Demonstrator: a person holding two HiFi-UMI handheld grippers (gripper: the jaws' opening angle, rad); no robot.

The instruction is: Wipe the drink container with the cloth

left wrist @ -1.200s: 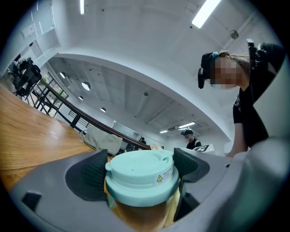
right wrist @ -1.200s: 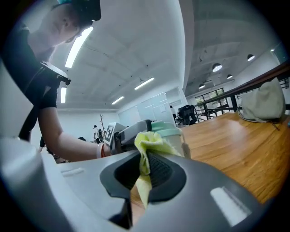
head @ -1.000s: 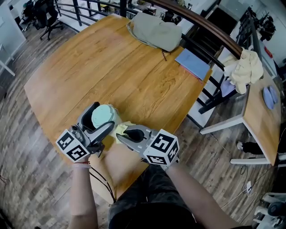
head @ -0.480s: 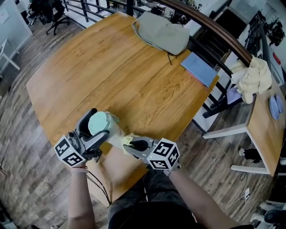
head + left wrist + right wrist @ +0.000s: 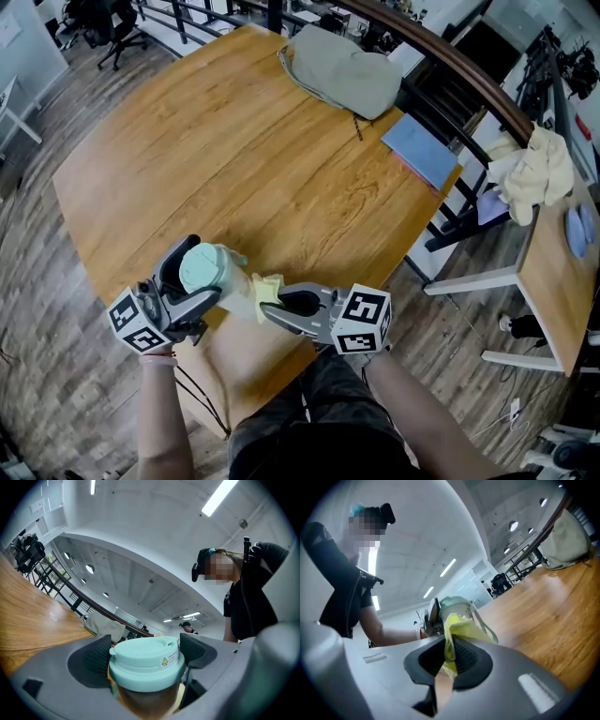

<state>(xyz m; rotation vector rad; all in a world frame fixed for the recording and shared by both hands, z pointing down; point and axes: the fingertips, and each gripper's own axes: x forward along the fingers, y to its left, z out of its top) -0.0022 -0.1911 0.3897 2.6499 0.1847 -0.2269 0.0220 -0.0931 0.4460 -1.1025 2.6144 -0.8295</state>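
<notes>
The left gripper is clamping the drink container just below its mint-green lid, one dark padded jaw pressing on each side of the neck, with the lid facing that gripper's camera. Seen from the head view, the container is tilting over the near edge of the round wooden table, its lid pointing up and to the left and its pale body slanting down toward the person's lap. The right gripper is pinching a yellow cloth between its closed jaws, the fabric bunching out past the tips. The cloth is lying against the side of the container's body, just off the table's near edge and between the two grippers. The person's bare forearms are reaching in from below the table's near edge, and each gripper's marker cube is sitting closest to the person. A grey-green bag is resting at the table's far edge, and a blue folder is lying at its far right edge. Beyond the table's right side, a heap of cream fabric is sitting on a smaller desk.
</notes>
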